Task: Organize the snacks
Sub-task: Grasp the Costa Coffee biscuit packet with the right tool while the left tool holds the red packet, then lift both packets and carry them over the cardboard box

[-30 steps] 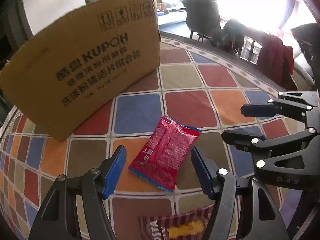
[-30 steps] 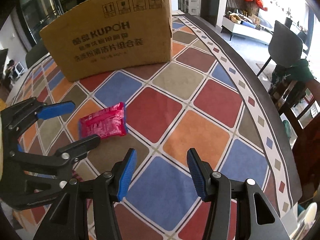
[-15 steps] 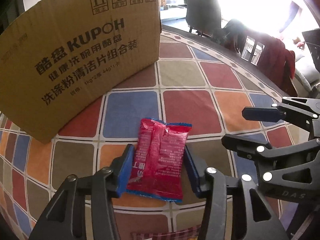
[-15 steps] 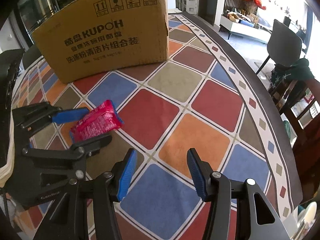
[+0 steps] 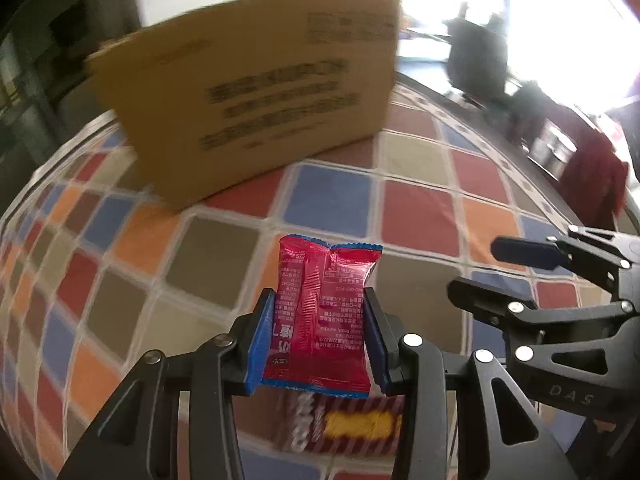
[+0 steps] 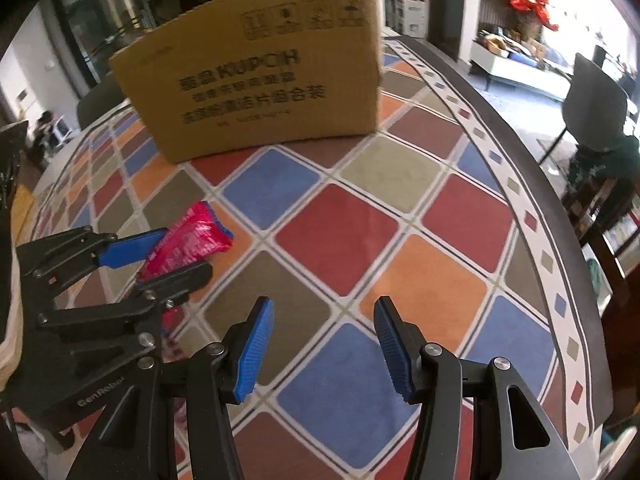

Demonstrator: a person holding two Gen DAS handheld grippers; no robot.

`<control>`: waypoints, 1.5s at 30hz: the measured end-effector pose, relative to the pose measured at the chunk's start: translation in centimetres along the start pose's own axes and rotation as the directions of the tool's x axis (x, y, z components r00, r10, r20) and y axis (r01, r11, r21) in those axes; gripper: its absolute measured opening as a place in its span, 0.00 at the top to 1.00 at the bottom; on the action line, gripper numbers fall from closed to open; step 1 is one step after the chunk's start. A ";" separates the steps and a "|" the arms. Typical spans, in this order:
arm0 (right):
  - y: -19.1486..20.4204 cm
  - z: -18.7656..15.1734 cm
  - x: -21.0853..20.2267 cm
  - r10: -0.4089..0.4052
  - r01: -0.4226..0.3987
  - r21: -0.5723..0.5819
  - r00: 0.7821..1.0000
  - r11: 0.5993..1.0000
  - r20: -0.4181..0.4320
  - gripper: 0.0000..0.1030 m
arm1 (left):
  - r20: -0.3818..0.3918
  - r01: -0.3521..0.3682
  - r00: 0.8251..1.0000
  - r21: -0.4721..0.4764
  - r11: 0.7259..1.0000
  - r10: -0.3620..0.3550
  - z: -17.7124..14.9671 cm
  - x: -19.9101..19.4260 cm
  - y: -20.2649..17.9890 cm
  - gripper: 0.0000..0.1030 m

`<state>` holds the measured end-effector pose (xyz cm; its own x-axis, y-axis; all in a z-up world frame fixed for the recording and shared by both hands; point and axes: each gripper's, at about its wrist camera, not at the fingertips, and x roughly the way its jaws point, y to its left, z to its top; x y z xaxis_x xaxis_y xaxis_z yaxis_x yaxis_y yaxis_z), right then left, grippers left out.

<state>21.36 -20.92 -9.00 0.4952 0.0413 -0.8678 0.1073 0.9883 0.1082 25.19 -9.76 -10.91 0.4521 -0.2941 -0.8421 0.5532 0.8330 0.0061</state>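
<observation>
Two pads of my left gripper [image 5: 318,338] clamp the red snack packet [image 5: 324,312] for boxing; my right gripper [image 6: 322,350] hangs released.

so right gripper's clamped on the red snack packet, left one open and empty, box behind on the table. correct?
Sides are swapped. The left gripper is shut on the red snack packet, as the left wrist view shows; the right gripper is open and empty. The cardboard box does stand behind on the table.
</observation>
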 end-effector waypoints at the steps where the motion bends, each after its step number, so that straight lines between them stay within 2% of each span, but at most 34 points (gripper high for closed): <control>1: 0.4 0.0 -0.1 0.014 -0.014 -0.017 1.000 1.000 0.000 0.48 | 0.005 -0.013 1.000 -0.029 1.000 0.014 -0.3 -0.5 0.4 0.60; 5: 1.9 -0.1 -0.5 0.058 -0.058 -0.085 0.998 0.995 -0.011 0.48 | 0.006 -0.075 0.997 -0.136 0.988 0.077 -2.2 -2.2 1.7 0.60; 9: 3.8 -0.5 -0.4 0.123 -0.129 -0.162 0.991 0.978 -0.050 0.48 | -0.013 -0.100 0.995 -0.244 0.964 0.100 -4.5 -3.7 2.6 0.60; 14: 6.2 -1.2 -0.4 0.168 -0.187 -0.273 0.982 0.944 -0.091 0.48 | -0.039 -0.148 0.989 -0.321 0.935 0.143 -7.0 -5.0 3.2 0.60; 18: 7.9 -1.9 -0.1 0.161 -0.197 -0.371 0.979 0.907 -0.127 0.48 | -0.063 -0.186 0.983 -0.332 0.925 0.175 -8.6 -5.5 3.3 0.60; 24: 9.8 -2.8 0.7 0.171 -0.245 -0.498 0.967 0.832 -0.190 0.48 | -0.104 -0.194 0.980 -0.365 0.911 0.167 -10.6 -5.3 3.0 0.60; 31: 11.1 -2.9 1.8 0.170 -0.275 -0.551 0.957 0.788 -0.234 0.48 | -0.108 -0.196 0.980 -0.399 0.896 0.166 -11.0 -5.4 3.7 0.60; 37: 11.7 -2.7 2.2 0.160 -0.261 -0.561 0.961 0.786 -0.224 0.48 | -0.108 -0.188 0.982 -0.411 0.892 0.157 -11.1 -5.2 3.9 0.60; 40: 11.7 -2.7 2.2 0.161 -0.255 -0.561 0.964 0.787 -0.212 0.55 | -0.108 -0.183 0.983 -0.411 0.893 0.151 -11.0 -5.0 3.8 0.60; 45: 11.1 -2.5 2.0 0.181 -0.262 -0.513 0.962 0.818 -0.203 0.60 | -0.095 -0.176 0.984 -0.413 0.894 0.150 -10.7 -5.2 3.8 0.60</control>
<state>21.40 -9.54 -10.78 0.3207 0.2482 -0.9141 -0.4838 0.8726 0.0671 17.49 -0.09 -12.30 0.4610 -0.1202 -0.8792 0.1262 0.9896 -0.0691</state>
